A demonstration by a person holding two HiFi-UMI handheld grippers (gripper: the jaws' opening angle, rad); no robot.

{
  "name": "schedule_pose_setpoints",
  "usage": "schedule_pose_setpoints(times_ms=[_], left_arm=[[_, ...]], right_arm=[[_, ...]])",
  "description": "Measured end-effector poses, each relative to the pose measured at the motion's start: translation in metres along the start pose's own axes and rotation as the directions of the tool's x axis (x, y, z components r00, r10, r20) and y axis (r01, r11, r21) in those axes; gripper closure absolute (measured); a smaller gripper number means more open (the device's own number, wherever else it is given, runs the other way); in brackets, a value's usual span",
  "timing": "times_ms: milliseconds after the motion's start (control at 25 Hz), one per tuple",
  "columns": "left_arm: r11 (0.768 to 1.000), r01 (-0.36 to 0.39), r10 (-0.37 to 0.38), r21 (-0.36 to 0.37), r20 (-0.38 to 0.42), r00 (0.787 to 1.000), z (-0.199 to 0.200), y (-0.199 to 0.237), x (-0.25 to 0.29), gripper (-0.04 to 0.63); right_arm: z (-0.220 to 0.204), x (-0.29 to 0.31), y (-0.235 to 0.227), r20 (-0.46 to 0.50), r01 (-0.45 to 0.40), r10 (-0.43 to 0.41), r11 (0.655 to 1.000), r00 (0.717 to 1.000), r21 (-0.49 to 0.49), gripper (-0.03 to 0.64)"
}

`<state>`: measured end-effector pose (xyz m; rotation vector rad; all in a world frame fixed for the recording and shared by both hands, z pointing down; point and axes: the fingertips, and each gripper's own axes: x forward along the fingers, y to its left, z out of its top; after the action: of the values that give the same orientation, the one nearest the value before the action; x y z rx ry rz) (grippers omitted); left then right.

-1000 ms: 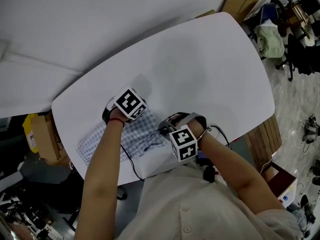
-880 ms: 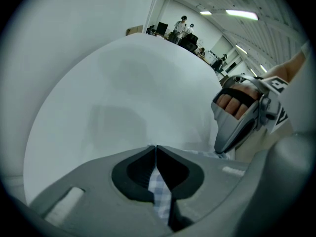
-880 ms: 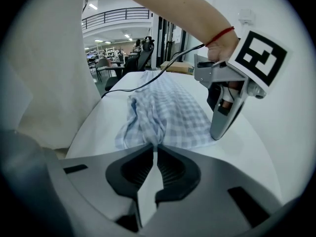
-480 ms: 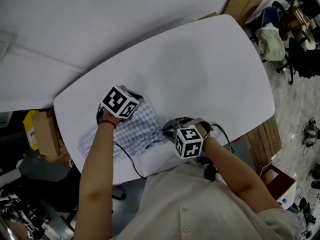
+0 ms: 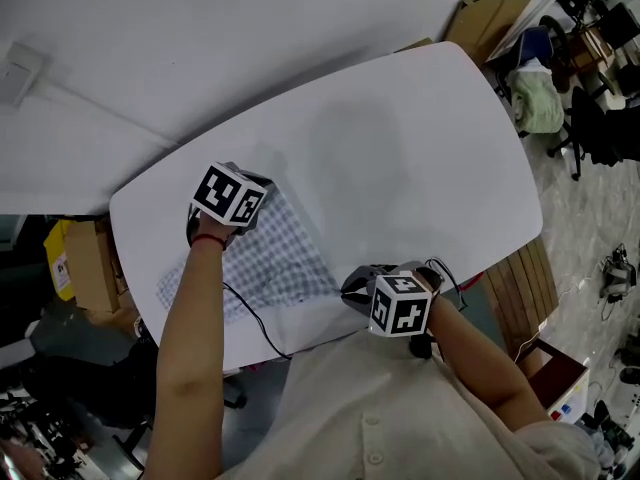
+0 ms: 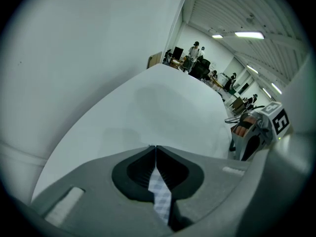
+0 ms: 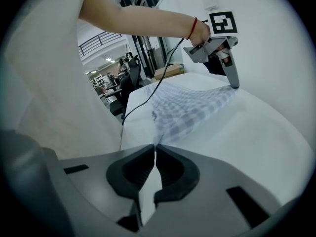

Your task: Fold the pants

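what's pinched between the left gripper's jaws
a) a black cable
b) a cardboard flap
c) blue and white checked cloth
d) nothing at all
c: in the left gripper view, a strip of the checked pants sits clamped between the shut jaws of the left gripper.

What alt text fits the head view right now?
Seen from above, a person holds checked pants on a white table, a gripper shut on each end. The left gripper grips the far corner, the right gripper the near edge.
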<state>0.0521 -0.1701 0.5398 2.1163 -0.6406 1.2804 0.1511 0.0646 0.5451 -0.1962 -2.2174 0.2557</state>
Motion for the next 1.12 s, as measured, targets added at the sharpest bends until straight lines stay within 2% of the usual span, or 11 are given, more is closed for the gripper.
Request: schedule_pose_setpoints(times_ms=[240,320,360,400,440,480,520,560,720,920,1120], left_arm=[[0.999,0.043,-0.043,-0.027,0.016,0.999,0.020,-0.017,0.039,0.575],[0.999,0.032,-0.031,-0.032,0.027,0.999,0.026,-0.021,0.051,0.575],[0.999,0.020,-0.018,-0.037,0.038,0.999,0.030,-0.022,0.056,0.574],[0.999,0.013,-0.011,-0.046,0.056,0.998,0.034,-0.022,0.060,0.574],[0.998,0.018,-0.014,-0.056,0.078,0.997,0.039,-0.024,0.062,0.563],[0.997,0.032,-0.026,-0.066,0.100,0.995,0.044,-0.028,0.063,0.497],[0.996,0.047,-0.038,-0.075,0.121,0.992,0.048,-0.031,0.063,0.439],[0.995,0.056,-0.045,-0.082,0.140,0.989,0.053,-0.033,0.062,0.421],[0.992,0.055,-0.032,-0.112,0.195,0.980,0.058,-0.035,0.050,0.419],[0.988,0.042,-0.006,-0.151,0.228,0.974,0.053,-0.037,0.033,0.419],[0.978,0.029,0.021,-0.206,0.234,0.972,0.024,-0.047,0.003,0.419]], right_arm=[[-0.029,-0.006,-0.008,-0.029,0.051,-0.049,0.996,0.998,0.074,0.592],[-0.039,-0.008,-0.010,-0.037,0.079,-0.076,0.992,0.996,0.103,0.590],[-0.045,-0.008,-0.009,-0.044,0.081,-0.076,0.989,0.996,0.121,0.573],[-0.051,-0.009,-0.006,-0.051,0.075,-0.068,0.987,0.996,0.140,0.528],[-0.056,-0.011,-0.003,-0.055,0.066,-0.058,0.986,0.997,0.155,0.456],[-0.061,-0.014,-0.001,-0.059,0.061,-0.053,0.985,0.997,0.160,0.434],[-0.064,-0.017,0.000,-0.063,0.065,-0.056,0.986,0.996,0.155,0.426],[-0.067,-0.022,-0.002,-0.070,0.076,-0.066,0.987,0.995,0.141,0.426],[-0.067,-0.040,-0.021,-0.095,0.115,-0.108,0.991,0.990,0.070,0.434],[-0.058,-0.057,-0.049,-0.126,0.126,-0.129,0.992,0.984,-0.028,0.449],[-0.039,-0.068,-0.077,-0.139,0.125,-0.142,0.985,0.980,-0.122,0.449]])
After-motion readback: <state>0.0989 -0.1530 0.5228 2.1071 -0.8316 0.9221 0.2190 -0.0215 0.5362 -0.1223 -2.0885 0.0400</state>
